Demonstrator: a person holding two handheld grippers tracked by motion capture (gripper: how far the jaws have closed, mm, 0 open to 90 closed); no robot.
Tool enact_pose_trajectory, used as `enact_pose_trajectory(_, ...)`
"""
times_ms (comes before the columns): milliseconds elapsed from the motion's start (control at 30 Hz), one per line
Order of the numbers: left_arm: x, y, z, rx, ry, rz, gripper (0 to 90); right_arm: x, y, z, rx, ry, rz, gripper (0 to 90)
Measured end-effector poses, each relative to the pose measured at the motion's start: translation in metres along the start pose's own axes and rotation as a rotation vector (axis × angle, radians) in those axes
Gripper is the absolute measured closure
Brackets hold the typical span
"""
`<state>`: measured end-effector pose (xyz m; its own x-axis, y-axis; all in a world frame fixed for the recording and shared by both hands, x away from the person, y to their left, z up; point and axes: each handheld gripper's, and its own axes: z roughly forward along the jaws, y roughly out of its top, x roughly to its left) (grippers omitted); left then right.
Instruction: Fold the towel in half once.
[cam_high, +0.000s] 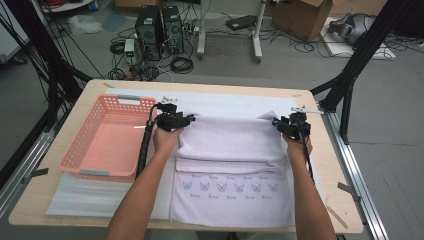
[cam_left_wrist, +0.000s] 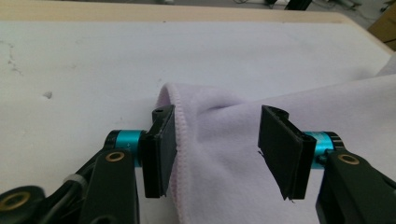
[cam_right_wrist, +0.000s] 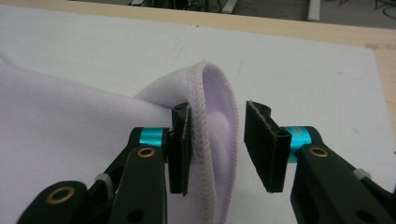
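A person folds a lilac towel (cam_high: 235, 150) on a table (cam_high: 90, 210): the left gripper (cam_high: 181, 121) and right gripper (cam_high: 285, 123), jaws parted, have let go of its far corners. Next, probably, drawing clear. A pink basket (cam_high: 75, 155) sits left of the towel, blocking nothing.

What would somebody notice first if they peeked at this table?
Probably the pale lilac towel spread mid-table, its far half folded toward the person, with a row of little butterfly prints near the front. A left gripper and a right gripper sit at the fold's two far corners, jaws apart around the hem. A pink basket stands to the left.
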<state>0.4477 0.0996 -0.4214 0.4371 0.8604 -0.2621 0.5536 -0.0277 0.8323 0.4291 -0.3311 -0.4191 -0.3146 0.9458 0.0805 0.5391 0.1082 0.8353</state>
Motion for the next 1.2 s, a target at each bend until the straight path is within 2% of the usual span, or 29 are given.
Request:
enact_pose_trajectory(167,-0.011,0.002,-0.014,0.022,-0.064,0.038,45.5,0.002,-0.004,-0.02,0.002,0.005,-0.015,56.3)
enact_pose_trajectory(200,-0.015,0.002,-0.017,0.015,-0.075,0.049,45.5,0.003,-0.004,-0.024,0.016,0.011,-0.012,53.7)
enact_pose_trajectory(233,-0.018,0.0,-0.022,-0.016,-0.084,0.059,46.1,0.004,-0.003,-0.028,0.025,0.015,-0.017,52.9)
enact_pose_trajectory(300,-0.024,-0.005,-0.029,-0.048,-0.095,0.072,48.1,0.008,-0.003,-0.038,0.015,0.021,-0.039,53.0)
enact_pose_trajectory(367,-0.028,-0.008,-0.033,-0.034,-0.119,0.074,47.4,0.013,-0.004,-0.048,-0.008,0.02,-0.054,53.3)
enact_pose_trajectory(500,-0.035,-0.019,-0.048,-0.052,-0.145,0.082,45.0,0.018,-0.012,-0.064,-0.008,0.037,-0.066,53.1)
enact_pose_trajectory(567,-0.039,-0.025,-0.055,-0.062,-0.139,0.094,44.3,0.021,-0.019,-0.073,-0.011,0.048,-0.067,53.1)
enact_pose_trajectory(800,-0.046,-0.045,-0.075,-0.06,-0.167,0.115,43.5,0.027,-0.048,-0.097,0.002,0.071,-0.084,51.1)
enact_pose_trajectory(900,-0.05,-0.054,-0.082,-0.055,-0.175,0.141,43.4,0.03,-0.06,-0.105,0.009,0.08,-0.084,49.8)
enact_pose_trajectory(1000,-0.057,-0.063,-0.088,-0.05,-0.177,0.193,42.5,0.034,-0.075,-0.116,0.018,0.104,-0.106,48.4)
enact_pose_trajectory(1200,-0.063,-0.077,-0.097,-0.038,-0.185,0.223,42.8,0.041,-0.101,-0.134,0.008,0.119,-0.112,47.6)
